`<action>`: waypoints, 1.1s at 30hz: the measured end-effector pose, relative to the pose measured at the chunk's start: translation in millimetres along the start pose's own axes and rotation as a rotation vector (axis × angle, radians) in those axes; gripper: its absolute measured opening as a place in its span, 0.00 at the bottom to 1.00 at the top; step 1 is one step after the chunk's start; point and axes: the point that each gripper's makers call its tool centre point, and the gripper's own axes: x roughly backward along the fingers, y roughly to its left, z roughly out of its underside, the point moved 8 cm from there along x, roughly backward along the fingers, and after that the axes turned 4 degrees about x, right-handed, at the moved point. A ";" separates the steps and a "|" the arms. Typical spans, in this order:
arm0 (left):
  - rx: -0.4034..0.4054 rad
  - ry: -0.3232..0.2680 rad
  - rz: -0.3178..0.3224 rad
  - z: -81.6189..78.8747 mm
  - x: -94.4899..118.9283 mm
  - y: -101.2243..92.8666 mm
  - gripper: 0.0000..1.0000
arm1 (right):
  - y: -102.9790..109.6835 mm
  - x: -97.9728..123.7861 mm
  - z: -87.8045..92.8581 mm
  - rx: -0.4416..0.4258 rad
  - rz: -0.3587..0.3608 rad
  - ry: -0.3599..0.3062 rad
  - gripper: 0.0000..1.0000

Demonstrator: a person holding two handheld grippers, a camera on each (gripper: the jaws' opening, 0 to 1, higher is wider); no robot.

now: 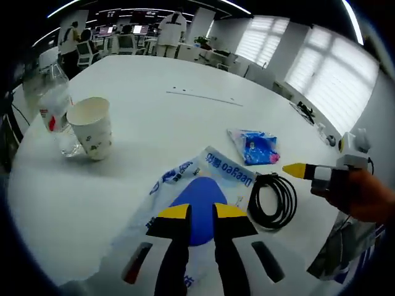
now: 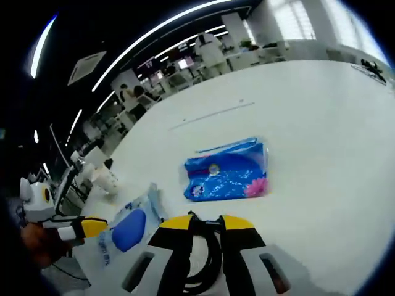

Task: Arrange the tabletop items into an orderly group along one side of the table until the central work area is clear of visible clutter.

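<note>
Our left gripper (image 1: 201, 213) had its jaws nearly closed over the white and blue packet (image 1: 191, 203), though we could not tell whether they gripped it. Our right gripper (image 2: 205, 221) straddled the coiled black cable (image 2: 203, 259), jaws narrowly parted, grip unclear. Beyond lay the blue pouch (image 2: 227, 172); the paper cup (image 1: 91, 128) and water bottle (image 1: 57, 111) stood together near the white surface's (image 1: 185, 123) edge.

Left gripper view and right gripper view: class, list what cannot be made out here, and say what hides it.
- White and blue wipes pack: near end covered by the left tool, left gripper view.
- Black cable coil: mostly behind the right tool, right gripper view.
- Paper cup: printed pattern too small to read.
- Water bottle: partly behind the cup.
- Blue packet: lettering blurred.
</note>
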 end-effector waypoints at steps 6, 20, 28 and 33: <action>0.025 0.004 -0.030 18.2 18.2 20.8 0.11 | 17.1 11.6 13.9 0.002 -0.006 0.002 0.14; 0.074 0.033 -0.079 44.8 39.8 38.2 0.12 | 30.7 28.1 32.1 0.030 0.007 -0.009 0.14; 0.101 0.046 -0.081 55.7 48.1 39.1 0.12 | 43.9 40.2 53.5 0.021 0.006 0.006 0.15; 0.130 0.053 -0.062 60.2 44.3 39.6 0.13 | 47.1 38.7 54.8 0.036 -0.014 0.021 0.16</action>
